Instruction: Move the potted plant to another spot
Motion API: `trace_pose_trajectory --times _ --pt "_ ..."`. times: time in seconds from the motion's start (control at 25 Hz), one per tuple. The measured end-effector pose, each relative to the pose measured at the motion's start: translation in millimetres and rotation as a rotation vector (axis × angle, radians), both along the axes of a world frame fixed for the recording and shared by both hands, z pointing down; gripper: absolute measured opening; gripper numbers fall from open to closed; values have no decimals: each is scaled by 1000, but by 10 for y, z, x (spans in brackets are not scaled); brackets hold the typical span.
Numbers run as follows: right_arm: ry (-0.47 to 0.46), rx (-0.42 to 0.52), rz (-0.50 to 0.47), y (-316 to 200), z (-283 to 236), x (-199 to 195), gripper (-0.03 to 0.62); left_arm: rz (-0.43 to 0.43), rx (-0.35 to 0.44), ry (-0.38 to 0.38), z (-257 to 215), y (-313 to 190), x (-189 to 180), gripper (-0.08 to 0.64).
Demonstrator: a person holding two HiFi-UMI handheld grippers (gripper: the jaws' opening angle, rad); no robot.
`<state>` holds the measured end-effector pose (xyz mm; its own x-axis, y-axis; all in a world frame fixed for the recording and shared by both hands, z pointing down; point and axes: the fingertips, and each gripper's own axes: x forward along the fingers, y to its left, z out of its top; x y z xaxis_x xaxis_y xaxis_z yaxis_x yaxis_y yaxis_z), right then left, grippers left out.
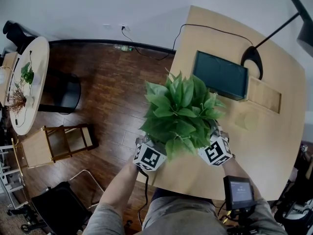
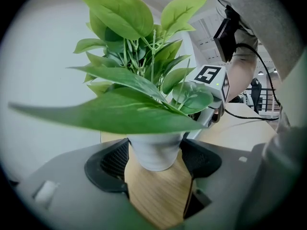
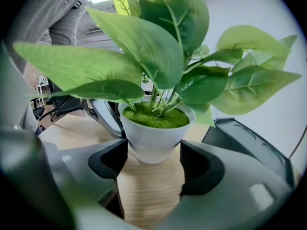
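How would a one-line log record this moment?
left gripper: shut on pot | right gripper: shut on pot | pot: upright on desk | lift: not yet

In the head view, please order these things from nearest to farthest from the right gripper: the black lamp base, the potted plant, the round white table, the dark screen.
1. potted plant, directly at the right gripper, on its left.
2. dark screen, behind the plant.
3. black lamp base, farther back, to the right.
4. round white table, far left, across the floor.
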<state>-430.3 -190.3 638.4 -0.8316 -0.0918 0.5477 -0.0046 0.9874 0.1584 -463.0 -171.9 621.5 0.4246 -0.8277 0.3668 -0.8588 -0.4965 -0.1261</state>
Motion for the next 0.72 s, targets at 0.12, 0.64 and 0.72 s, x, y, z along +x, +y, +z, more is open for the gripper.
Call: trace_pose_trajectory --times 0.12,0.64,0.72 --pt "-2 7 3 14 -83 43 347 1 4 -3 -77 18 52 342" --pt "-20 74 61 63 -588 673 347 68 61 -11 -535 32 677 342" --pt "-20 87 79 64 -659 837 347 83 64 -13 -600 32 831 342"
